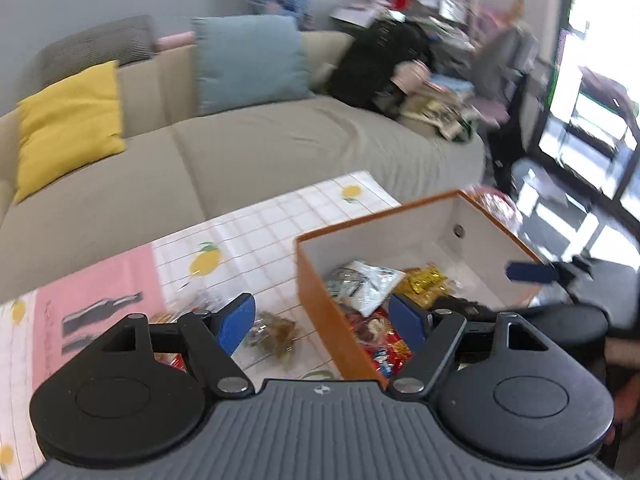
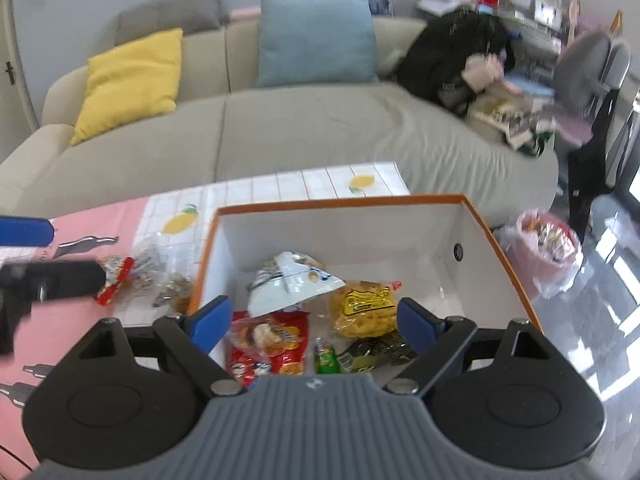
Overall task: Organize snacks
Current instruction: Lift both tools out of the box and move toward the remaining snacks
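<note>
Inside the orange box (image 2: 496,240), which sits at the table's (image 2: 280,184) right edge, lie a white packet (image 2: 288,280), a yellow bag (image 2: 366,308), a red bag (image 2: 276,340) and a small green packet (image 2: 326,358). Loose snacks (image 2: 152,276) rest on the table just left of the box. Both claws, left (image 1: 322,322) and right (image 2: 314,322), are spread apart and hold nothing.

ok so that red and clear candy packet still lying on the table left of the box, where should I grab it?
Take the candy packet by its red crimped end nearest the box, coming straight down with the left gripper, which is already open. It lies flat, so pinch across its narrow width; the other wrappers crowd its right side.
</note>
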Action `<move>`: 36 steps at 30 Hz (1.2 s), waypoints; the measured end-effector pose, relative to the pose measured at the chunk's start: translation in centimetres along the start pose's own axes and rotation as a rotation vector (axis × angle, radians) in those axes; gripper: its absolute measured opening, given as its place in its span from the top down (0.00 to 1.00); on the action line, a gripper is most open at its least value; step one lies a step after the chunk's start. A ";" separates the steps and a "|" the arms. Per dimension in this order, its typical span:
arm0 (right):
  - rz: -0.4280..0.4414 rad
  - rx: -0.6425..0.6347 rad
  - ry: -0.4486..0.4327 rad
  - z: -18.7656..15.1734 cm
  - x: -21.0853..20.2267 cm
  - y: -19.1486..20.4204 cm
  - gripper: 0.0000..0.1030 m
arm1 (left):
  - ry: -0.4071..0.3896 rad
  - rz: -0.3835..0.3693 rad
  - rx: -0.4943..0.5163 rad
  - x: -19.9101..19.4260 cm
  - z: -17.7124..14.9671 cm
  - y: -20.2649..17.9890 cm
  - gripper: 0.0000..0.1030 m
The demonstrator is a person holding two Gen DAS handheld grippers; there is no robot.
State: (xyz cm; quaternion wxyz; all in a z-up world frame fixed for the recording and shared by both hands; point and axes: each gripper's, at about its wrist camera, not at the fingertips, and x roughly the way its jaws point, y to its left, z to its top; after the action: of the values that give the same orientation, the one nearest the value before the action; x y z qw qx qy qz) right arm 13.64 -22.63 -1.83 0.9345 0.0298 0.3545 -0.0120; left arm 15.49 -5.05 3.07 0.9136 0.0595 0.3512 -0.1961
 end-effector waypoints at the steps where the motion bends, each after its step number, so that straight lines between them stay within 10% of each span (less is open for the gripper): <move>1: 0.003 -0.007 -0.022 -0.5 -0.8 0.7 0.15 | -0.009 0.011 -0.020 -0.4 -0.3 0.4 0.13; 14: 0.092 -0.118 -0.136 -5.4 -5.4 9.0 0.15 | -0.044 0.108 -0.169 -4.5 -7.0 5.6 0.15; 36: 0.141 -0.459 -0.092 -6.5 1.1 17.7 0.28 | 0.046 0.122 -0.172 -0.8 -11.6 12.4 0.21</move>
State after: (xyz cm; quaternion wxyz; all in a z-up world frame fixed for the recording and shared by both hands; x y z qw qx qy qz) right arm 10.93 -4.59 -6.54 0.9304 -0.1592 0.3022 0.1326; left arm 12.80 9.43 -5.42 0.9172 0.0068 0.3835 -0.1077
